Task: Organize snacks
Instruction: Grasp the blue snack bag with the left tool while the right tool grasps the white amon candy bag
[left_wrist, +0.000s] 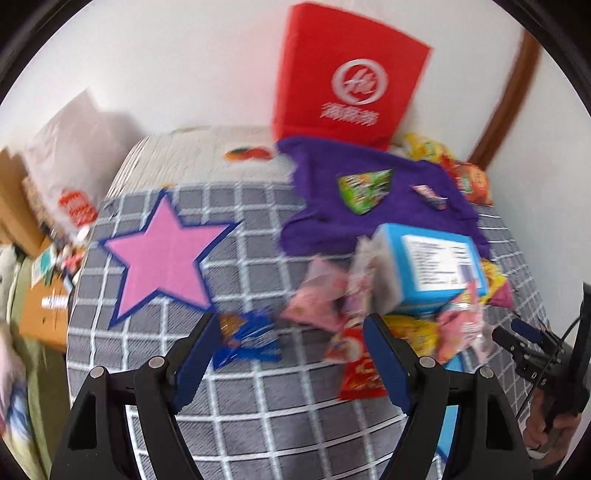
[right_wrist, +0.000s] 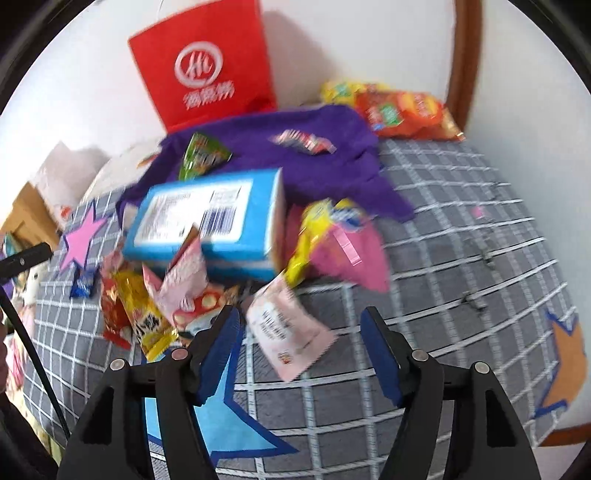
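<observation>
A pile of snacks lies on a grey checked bedspread (left_wrist: 258, 398). A blue box (left_wrist: 432, 266) with a white label sits on top; it also shows in the right wrist view (right_wrist: 207, 221). My left gripper (left_wrist: 291, 325) is open and empty above a blue snack packet (left_wrist: 247, 336), with a red packet (left_wrist: 358, 365) by its right finger. My right gripper (right_wrist: 299, 317) is open and empty over a pale pink packet (right_wrist: 288, 332). A purple cloth (left_wrist: 369, 192) holds a green packet (left_wrist: 365, 188) and a small wrapped candy (left_wrist: 428, 194).
A red paper bag (left_wrist: 343, 74) stands against the white wall. Orange and yellow chip bags (right_wrist: 399, 107) lie at the back right. A pink star patch (left_wrist: 162, 254), a blue star patch (right_wrist: 221, 424) and an orange one (right_wrist: 565, 369) mark the bedspread. Cardboard boxes (left_wrist: 40, 306) sit left of the bed.
</observation>
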